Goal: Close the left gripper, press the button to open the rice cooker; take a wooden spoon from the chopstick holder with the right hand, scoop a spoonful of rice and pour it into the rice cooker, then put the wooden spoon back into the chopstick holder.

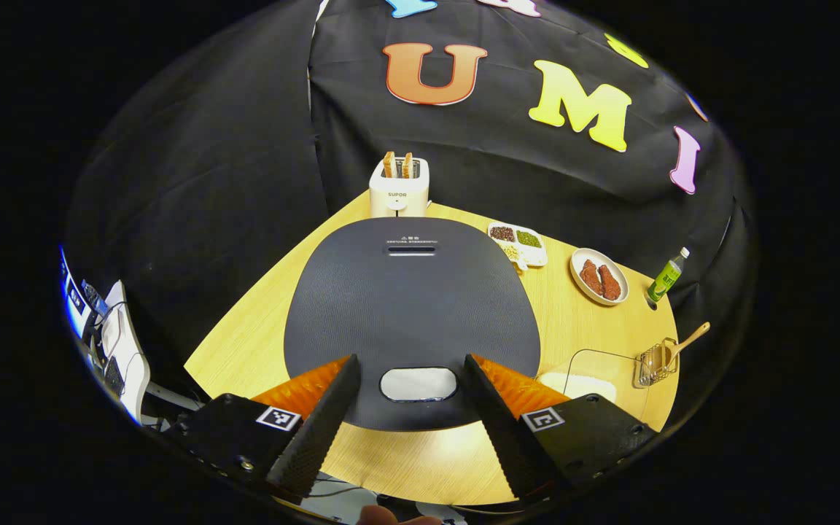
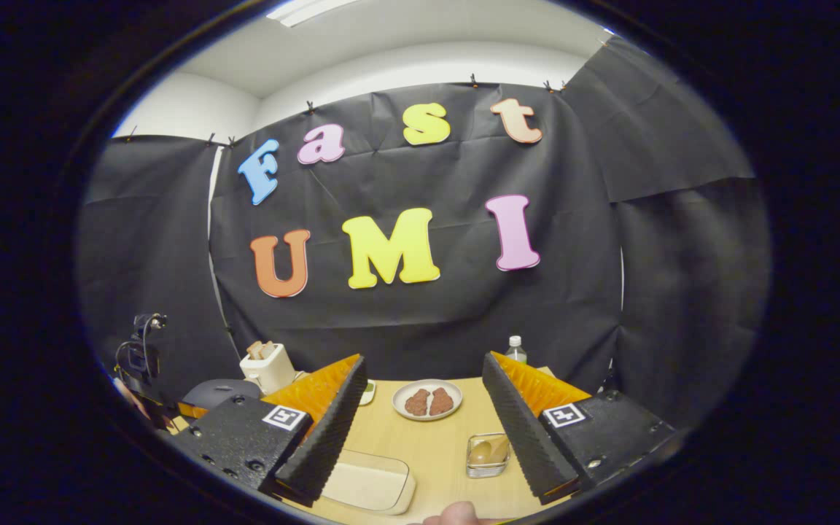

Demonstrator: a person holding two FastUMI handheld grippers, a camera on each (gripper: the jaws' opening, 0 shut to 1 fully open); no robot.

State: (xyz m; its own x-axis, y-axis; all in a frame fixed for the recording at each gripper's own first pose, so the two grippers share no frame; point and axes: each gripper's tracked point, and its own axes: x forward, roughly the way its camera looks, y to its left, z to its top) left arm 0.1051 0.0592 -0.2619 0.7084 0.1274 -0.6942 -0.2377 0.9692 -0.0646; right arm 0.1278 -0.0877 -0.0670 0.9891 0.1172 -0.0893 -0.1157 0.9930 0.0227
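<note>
Our left claw (image 1: 409, 386) hung released above the cooker (image 1: 411, 306), its two fingers spread wide to either side of the one pale button (image 1: 418, 384) at the lid's near edge, touching neither. The cooker's dark lid was down, and it sat on the wooden bench (image 1: 580, 328) with one toaster (image 1: 399, 186) just behind it, two slices standing in its slots.

To the right of the cooker in the left gripper view we counted one divided dish (image 1: 518, 244) with grains in its compartments, one plate (image 1: 599, 276) bearing two brown pieces, and one green bottle (image 1: 667, 275) upright near the bench's far edge. Nearer, one wire holder (image 1: 655, 364) carried a single spoon (image 1: 688, 340), its handle tilted up and outward. Just beside the holder stood one clear box (image 1: 595, 375) with white rice in it.

Our right claw (image 2: 424, 415) was likewise released and grasped nothing, held above the bench with its two fingers well apart. Between them in the right gripper view we saw the plate (image 2: 427, 400) again, the holder (image 2: 488, 455) nearer with the spoon's bowl inside, and the box (image 2: 369, 482) low on the left. The cooker (image 2: 220, 393) and toaster (image 2: 268, 367) lay far off to that side, the bottle (image 2: 515, 349) behind the right finger.
</note>
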